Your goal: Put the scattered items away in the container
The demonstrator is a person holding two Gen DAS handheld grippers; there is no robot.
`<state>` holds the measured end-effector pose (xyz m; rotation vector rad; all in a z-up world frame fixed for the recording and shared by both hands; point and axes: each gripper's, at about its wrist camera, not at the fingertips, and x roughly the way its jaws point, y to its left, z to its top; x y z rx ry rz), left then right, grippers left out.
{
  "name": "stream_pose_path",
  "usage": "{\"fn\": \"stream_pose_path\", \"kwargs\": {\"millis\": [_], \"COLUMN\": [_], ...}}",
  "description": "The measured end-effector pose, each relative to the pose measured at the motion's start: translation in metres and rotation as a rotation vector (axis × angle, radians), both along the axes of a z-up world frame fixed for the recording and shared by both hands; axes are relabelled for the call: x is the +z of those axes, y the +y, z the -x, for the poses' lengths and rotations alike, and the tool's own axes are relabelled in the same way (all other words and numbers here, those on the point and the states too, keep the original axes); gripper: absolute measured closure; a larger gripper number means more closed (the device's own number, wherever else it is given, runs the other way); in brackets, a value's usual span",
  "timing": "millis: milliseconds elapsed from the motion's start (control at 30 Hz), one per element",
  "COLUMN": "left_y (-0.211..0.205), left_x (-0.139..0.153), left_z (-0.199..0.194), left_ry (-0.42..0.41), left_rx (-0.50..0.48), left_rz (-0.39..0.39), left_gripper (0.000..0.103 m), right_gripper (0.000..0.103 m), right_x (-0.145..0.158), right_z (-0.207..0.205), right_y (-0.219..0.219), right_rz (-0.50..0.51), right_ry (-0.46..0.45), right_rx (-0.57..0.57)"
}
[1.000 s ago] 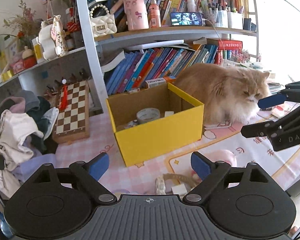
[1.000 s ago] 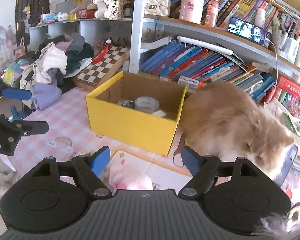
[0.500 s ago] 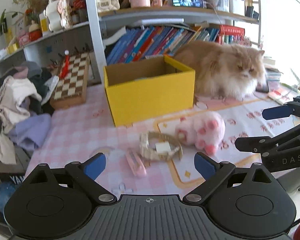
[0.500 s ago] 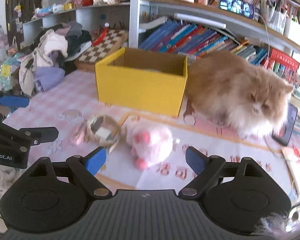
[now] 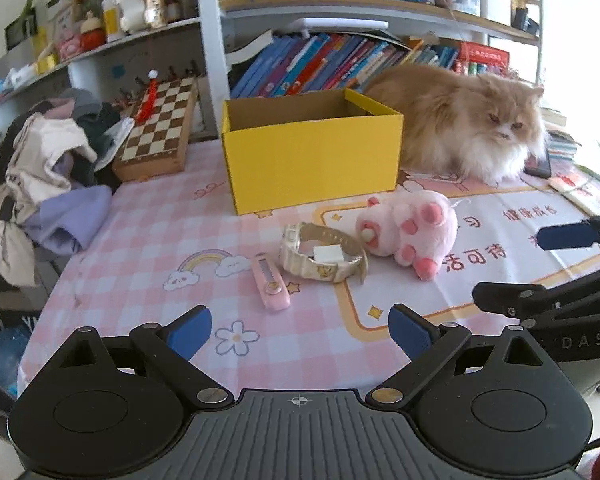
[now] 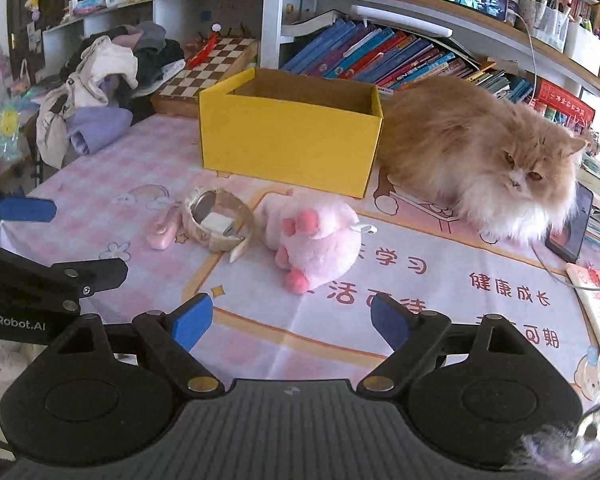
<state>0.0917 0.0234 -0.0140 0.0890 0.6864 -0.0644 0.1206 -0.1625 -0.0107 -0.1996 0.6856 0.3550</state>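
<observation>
A yellow cardboard box point(image 5: 312, 156) stands open on the pink checked tablecloth; it also shows in the right wrist view point(image 6: 288, 136). In front of it lie a pink plush toy point(image 5: 412, 230) point(image 6: 312, 236), a cream watch point(image 5: 324, 254) point(image 6: 216, 220) with a small white block inside its strap, and a pink utility knife point(image 5: 270, 284) point(image 6: 164, 230). My left gripper point(image 5: 300, 330) is open and empty, near the table's front edge, short of the knife. My right gripper point(image 6: 292, 320) is open and empty, in front of the plush toy.
A fluffy orange cat point(image 5: 460, 124) point(image 6: 476, 148) lies right of the box. A chessboard point(image 5: 160, 124) and a pile of clothes point(image 5: 48, 168) sit at the left. Bookshelves stand behind. A phone point(image 6: 572, 228) and booklets lie at the right edge.
Both grippers have pulled back and lower from over the box. The plush toy, watch and knife have come into view and the box's inside is now hidden.
</observation>
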Motion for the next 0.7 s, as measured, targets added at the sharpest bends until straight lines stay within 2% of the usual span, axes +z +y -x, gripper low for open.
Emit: {"fn": "stream_pose_path", "kwargs": {"millis": [467,700], "left_y": [0.0018,0.0007], "left_x": [-0.0045,-0.0054], "left_z": [-0.0049,-0.0037], "left_ry": [0.035,0.025], "left_rx": [0.006,-0.013], "left_rz": [0.014,0.013], "left_gripper": [0.006,0.006], "right_gripper": [0.017,0.017], "right_x": [-0.0035,-0.0052], "right_z": [-0.0043,-0.0060], "right_y": [-0.0042,-0.0026], "right_rz": [-0.012,-0.006], "right_ry": [0.025,0.033], "right_rx": [-0.031,-0.035]}}
